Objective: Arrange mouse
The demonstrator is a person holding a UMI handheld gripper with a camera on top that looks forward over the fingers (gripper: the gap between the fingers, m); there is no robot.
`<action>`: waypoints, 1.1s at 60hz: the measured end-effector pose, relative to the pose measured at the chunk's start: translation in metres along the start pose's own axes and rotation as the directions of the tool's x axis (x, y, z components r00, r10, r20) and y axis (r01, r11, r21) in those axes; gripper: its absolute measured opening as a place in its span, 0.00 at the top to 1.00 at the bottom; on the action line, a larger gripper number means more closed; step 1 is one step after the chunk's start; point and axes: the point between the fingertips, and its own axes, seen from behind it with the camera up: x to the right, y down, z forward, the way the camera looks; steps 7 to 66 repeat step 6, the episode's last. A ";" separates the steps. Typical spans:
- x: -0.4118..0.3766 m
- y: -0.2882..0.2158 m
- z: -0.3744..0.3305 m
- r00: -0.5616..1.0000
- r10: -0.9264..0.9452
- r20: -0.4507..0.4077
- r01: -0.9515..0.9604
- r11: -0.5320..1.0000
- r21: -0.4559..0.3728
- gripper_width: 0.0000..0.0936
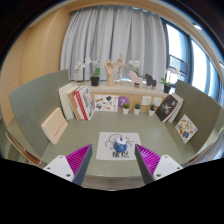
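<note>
Gripper view: small dark computer mouse [122, 150] sits on the white square mouse mat with blue-grey print [116, 146], just ahead of the fingers and roughly on the line between them, a touch toward the right one. Your gripper [113, 160] is open, magenta pads wide apart, nothing held, mouse not yet between them. For a clean grasp, I'd come forward low over the grey-green desk surface [50, 150], centre the mouse in the gap, then close on its sides, not its top. Keep the fingers level so the mat doesn't drag. Beyond the mat: upright books [77, 101] off to the left, a potted white orchid [94, 72] and framed pictures [176, 115] further back and right, well apart from the mouse.
</note>
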 end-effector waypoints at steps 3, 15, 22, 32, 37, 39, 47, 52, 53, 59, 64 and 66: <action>0.001 0.003 -0.003 1.000 -0.006 0.001 0.006 1.000 -0.004 0.09; 0.000 0.006 -0.005 1.000 -0.008 -0.001 0.008 1.000 -0.005 0.09; 0.000 0.006 -0.005 1.000 -0.008 -0.001 0.008 1.000 -0.005 0.09; 0.000 0.006 -0.005 1.000 -0.008 -0.001 0.008 1.000 -0.005 0.09; 0.000 0.006 -0.005 1.000 -0.008 -0.001 0.008 1.000 -0.005 0.09; 0.000 0.006 -0.005 1.000 -0.008 -0.001 0.008 1.000 -0.005 0.09; 0.000 0.006 -0.005 1.000 -0.008 -0.001 0.008 1.000 -0.005 0.09; 0.000 0.006 -0.005 1.000 -0.008 -0.001 0.008 1.000 -0.005 0.09; 0.000 0.006 -0.005 1.000 -0.008 -0.001 0.008 1.000 -0.005 0.09; 0.000 0.006 -0.005 1.000 -0.008 -0.001 0.008 1.000 -0.005 0.09; 0.000 0.006 -0.005 1.000 -0.008 -0.001 0.008 1.000 -0.005 0.09; 0.000 0.006 -0.005 1.000 -0.008 -0.001 0.008 1.000 -0.005 0.09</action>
